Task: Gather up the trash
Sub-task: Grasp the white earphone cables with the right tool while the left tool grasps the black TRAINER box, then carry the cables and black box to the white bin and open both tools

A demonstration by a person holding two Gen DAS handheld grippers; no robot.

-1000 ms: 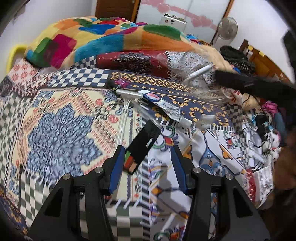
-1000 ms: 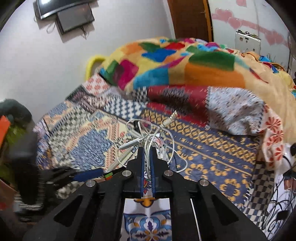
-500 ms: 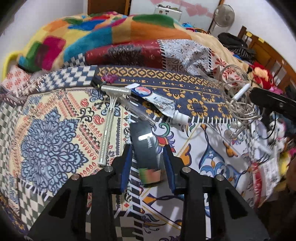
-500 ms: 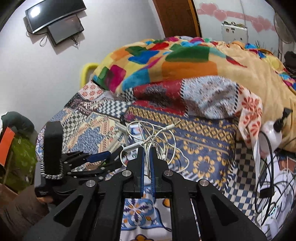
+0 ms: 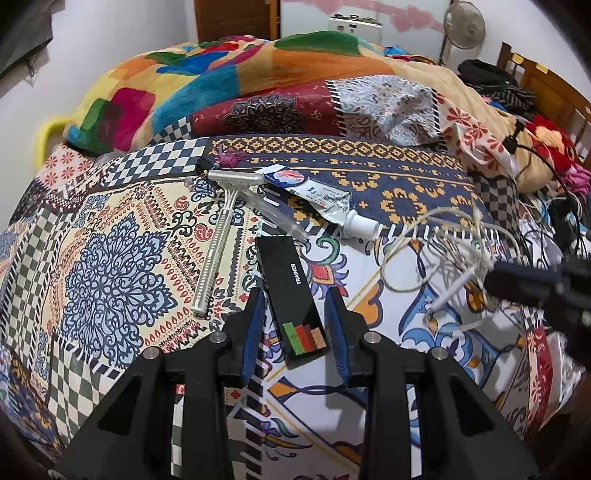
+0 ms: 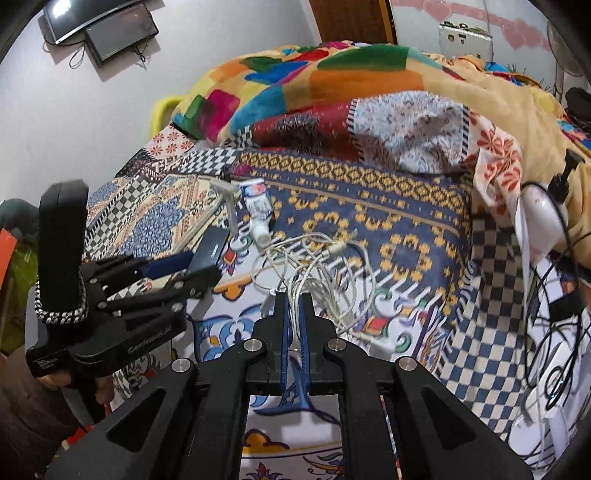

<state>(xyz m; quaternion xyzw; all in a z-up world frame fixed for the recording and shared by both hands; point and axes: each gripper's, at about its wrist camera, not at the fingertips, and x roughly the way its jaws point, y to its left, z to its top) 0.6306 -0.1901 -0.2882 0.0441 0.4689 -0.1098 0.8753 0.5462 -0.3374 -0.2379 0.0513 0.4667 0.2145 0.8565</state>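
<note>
A flat black box [image 5: 291, 291] marked TRAINER lies on the patterned bedspread [image 5: 110, 258]. My left gripper [image 5: 297, 325] is open, its fingers either side of the box's near end; the box also shows in the right wrist view [image 6: 208, 249]. A white razor [image 5: 218, 240] and a squeezed toothpaste tube [image 5: 317, 199] lie just beyond. My right gripper [image 6: 294, 306] is shut on a tangle of white cables [image 6: 314, 266], which also shows at the right of the left wrist view [image 5: 443, 266].
A colourful blanket [image 5: 258, 74] and pillows are heaped at the back of the bed. Black cables and a white device [image 6: 543, 210] lie at the right. A fan [image 5: 463, 22] stands far right; a screen [image 6: 110, 26] hangs on the wall.
My left gripper has come straight over the black box and stands open around it. My right gripper has carried the white cables down and to the right of the box.
</note>
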